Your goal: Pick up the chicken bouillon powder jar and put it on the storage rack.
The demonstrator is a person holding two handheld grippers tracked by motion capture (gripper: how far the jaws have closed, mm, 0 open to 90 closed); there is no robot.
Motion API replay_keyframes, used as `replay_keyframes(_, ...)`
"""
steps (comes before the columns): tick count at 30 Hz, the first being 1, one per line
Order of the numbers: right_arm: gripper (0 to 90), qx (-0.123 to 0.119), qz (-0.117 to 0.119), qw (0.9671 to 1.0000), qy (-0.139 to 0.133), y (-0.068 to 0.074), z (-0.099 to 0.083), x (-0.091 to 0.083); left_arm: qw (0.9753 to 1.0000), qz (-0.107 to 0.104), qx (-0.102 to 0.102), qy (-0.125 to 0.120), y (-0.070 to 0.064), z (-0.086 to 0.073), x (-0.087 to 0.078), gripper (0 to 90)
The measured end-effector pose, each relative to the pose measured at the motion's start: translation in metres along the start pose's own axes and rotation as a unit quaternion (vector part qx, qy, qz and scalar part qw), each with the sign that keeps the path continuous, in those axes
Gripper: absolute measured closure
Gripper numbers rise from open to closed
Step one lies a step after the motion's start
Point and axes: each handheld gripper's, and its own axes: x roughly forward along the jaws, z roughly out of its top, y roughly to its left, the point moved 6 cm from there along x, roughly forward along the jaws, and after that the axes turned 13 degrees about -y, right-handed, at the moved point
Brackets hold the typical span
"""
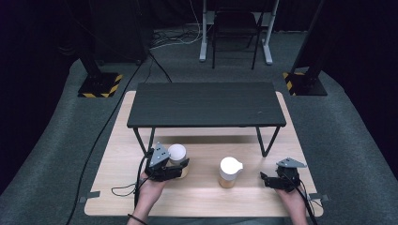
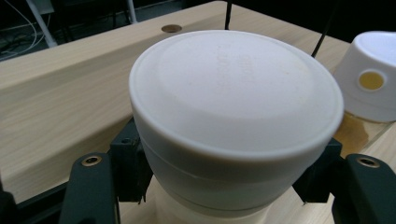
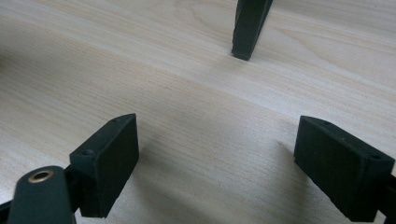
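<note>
White-lidded jar (image 2: 236, 121), front left of the wooden board (image 1: 117, 183): left gripper (image 1: 170, 169) jaws clamped on either side just under its lid. Judged step: lifting it; keep the grip level and square so the smooth wall does not slip. Black shelf table (image 1: 206, 104): spans the board behind, its legs (image 1: 265, 140) close by; lift clear of its edge. Second jar with spout lid (image 1: 230, 171): just right, amber contents, keep apart. Right gripper (image 1: 272, 180): jaws apart, empty, low over the board

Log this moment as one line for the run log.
left gripper: shut on left jar | right gripper: open, on table | right jar: untouched, mid-table
</note>
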Motion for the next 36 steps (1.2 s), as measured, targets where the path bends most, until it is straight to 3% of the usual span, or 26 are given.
replay_keyframes(14,13.1,0.000,0.000,1.0000,0.000,0.000,0.000,0.000,0.9997,-0.007,0.011,-0.021,-0.002,0.030,-0.019,34.2)
replay_keyframes(36,13.1,0.002,0.000,1.0000,0.000,0.000,0.000,0.000,0.9990,-0.021,0.027,-0.029,0.001,0.072,-0.026,34.1)
